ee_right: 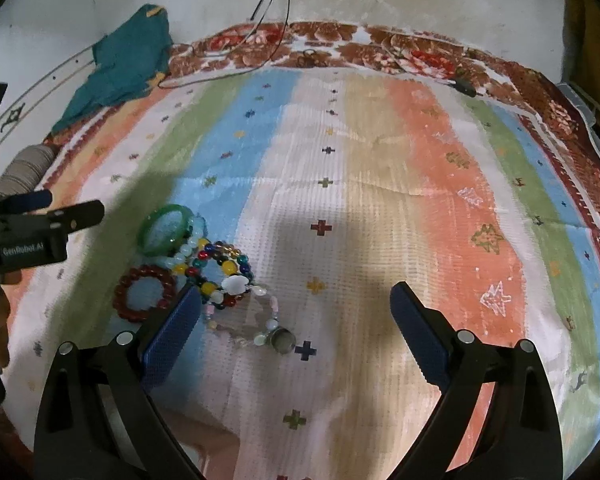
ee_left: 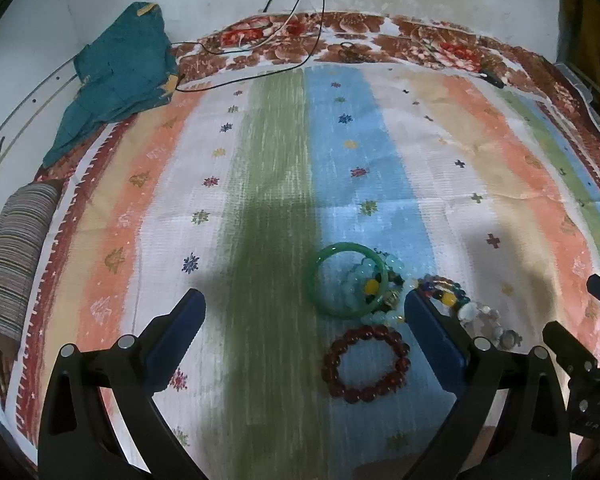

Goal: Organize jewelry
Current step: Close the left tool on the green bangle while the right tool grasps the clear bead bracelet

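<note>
L wrist: left gripper (ee_left: 304, 308) jaws wide apart, empty, above striped cloth (ee_left: 260, 160). Green bangle (ee_left: 348, 280) flat, overlaps pale bead bracelet (ee_left: 374, 276); red bead bracelet (ee_left: 366, 364) just beside, apart. Rings, no long axis.

R wrist: right gripper (ee_right: 296, 300) also spread, empty. Multicolor bead strand (ee_right: 220, 268) tangled w/ clear strand (ee_right: 256, 320) near left finger. Risk: grabbing pile drags several together.

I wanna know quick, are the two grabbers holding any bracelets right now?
Left gripper: open, fingers spread wide, holding nothing.
Right gripper: open, holding nothing; the bracelets lie on the striped cloth.
</note>
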The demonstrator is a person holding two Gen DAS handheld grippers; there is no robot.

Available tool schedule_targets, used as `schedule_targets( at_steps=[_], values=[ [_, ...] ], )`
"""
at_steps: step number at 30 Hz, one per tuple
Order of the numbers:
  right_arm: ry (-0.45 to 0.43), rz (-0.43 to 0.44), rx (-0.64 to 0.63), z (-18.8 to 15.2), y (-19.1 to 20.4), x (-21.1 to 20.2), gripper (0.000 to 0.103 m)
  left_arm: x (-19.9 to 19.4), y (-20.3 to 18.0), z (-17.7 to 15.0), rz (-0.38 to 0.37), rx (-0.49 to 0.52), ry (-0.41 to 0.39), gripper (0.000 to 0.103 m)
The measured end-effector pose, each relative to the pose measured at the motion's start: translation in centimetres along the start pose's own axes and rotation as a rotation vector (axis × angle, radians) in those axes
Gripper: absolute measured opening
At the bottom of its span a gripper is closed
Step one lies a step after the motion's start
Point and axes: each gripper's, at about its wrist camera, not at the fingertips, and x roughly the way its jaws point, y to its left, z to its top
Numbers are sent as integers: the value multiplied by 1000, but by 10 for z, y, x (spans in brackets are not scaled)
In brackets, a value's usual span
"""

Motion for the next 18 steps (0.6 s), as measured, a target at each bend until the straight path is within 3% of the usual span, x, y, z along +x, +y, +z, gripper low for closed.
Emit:
schedule_targets(
  at_steps=[18],
  values=[
    [123, -25, 9, 0, -6, 44, 96, 68, 12, 4, -35, -60, 141, 96]
  ],
)
